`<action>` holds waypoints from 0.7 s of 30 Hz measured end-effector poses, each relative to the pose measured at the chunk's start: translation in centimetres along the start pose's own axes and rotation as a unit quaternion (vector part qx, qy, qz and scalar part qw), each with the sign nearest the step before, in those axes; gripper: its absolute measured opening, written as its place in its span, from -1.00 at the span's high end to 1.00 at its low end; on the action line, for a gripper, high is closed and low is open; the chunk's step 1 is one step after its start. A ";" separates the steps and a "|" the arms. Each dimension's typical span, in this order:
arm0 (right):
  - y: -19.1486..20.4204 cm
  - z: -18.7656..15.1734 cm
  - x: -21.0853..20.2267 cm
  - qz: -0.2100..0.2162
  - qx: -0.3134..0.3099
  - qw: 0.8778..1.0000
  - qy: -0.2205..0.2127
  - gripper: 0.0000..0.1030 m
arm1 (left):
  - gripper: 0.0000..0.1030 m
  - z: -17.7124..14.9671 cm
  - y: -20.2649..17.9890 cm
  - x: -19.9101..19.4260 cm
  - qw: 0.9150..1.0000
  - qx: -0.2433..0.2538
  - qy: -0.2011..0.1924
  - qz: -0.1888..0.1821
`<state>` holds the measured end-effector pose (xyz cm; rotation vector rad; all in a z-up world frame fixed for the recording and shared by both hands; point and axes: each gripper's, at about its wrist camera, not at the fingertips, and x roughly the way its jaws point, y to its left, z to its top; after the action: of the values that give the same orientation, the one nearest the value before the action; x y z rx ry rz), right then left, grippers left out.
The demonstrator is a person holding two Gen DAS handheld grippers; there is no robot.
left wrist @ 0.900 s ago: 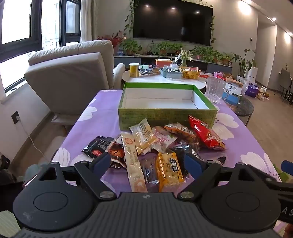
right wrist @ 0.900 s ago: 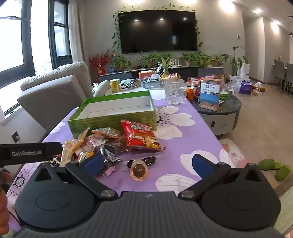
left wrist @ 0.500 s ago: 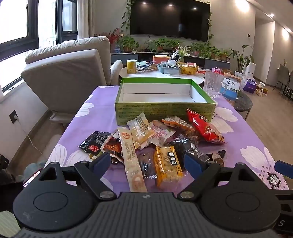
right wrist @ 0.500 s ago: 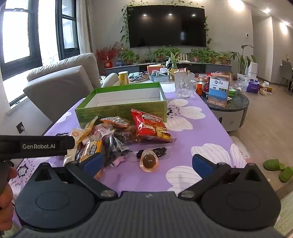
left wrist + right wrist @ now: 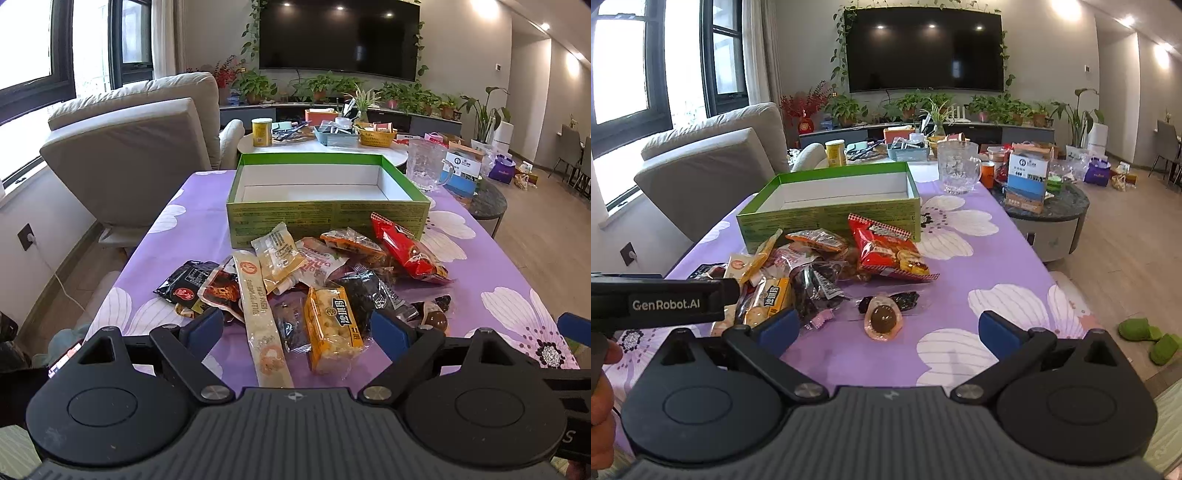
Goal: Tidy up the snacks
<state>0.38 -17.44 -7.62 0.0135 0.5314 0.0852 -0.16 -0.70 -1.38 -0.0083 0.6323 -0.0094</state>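
Observation:
An empty green box [image 5: 325, 218] with a white inside stands on the purple flowered tablecloth [image 5: 509, 273]; it also shows in the right wrist view [image 5: 827, 218]. A pile of snack packets lies in front of it: a red bag [image 5: 406, 251], a yellow bar [image 5: 332, 325], a long beige stick pack [image 5: 258, 314]. A wrapped brown egg [image 5: 882, 317] lies alone nearer me. My left gripper [image 5: 297, 330] is open over the pile's near edge. My right gripper [image 5: 886, 332] is open, just before the egg. The left gripper's body [image 5: 657, 302] shows at the right wrist view's left.
A glass mug [image 5: 956, 171] stands behind the box at the right. A beige armchair [image 5: 140, 155] stands left of the table. Round side tables with clutter [image 5: 332, 136] stand behind, and a dark one [image 5: 1045, 206] to the right. Green slippers [image 5: 1148, 336] lie on the floor.
Both grippers have risen and moved forward a little toward the snack pile, so the box and packets look nearer. Both stay open and empty.

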 end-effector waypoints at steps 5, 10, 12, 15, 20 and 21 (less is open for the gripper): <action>0.2 0.3 -0.1 -0.004 -0.006 1.000 -0.008 -0.18 | -0.67 0.0 0.1 0.1 1.000 -0.003 0.001 0.008; 0.2 0.4 -0.1 -0.007 -0.007 1.000 -0.008 -0.18 | -0.67 -0.2 0.5 -0.2 1.000 -0.007 -0.006 0.013; 0.1 0.5 -0.1 -0.007 -0.006 1.000 -0.006 -0.18 | -0.67 -0.2 0.5 -0.2 1.000 -0.007 -0.006 0.017; 0.1 0.4 -0.2 -0.006 -0.006 1.000 -0.006 -0.18 | -0.67 -0.3 0.7 -0.1 1.000 -0.009 -0.002 0.019; 0.1 0.2 -0.2 -0.005 -0.004 1.000 -0.004 -0.18 | -0.67 -0.6 1.1 0.3 1.000 -0.013 0.009 0.022; 0.0 0.1 -0.2 -0.005 -0.004 1.000 -0.004 -0.18 | -0.67 -0.7 1.2 0.3 1.000 -0.015 0.011 0.023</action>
<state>0.26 -17.42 -7.42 0.0034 0.5226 0.0780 -0.33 0.53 -2.15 -0.0230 0.6541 0.0456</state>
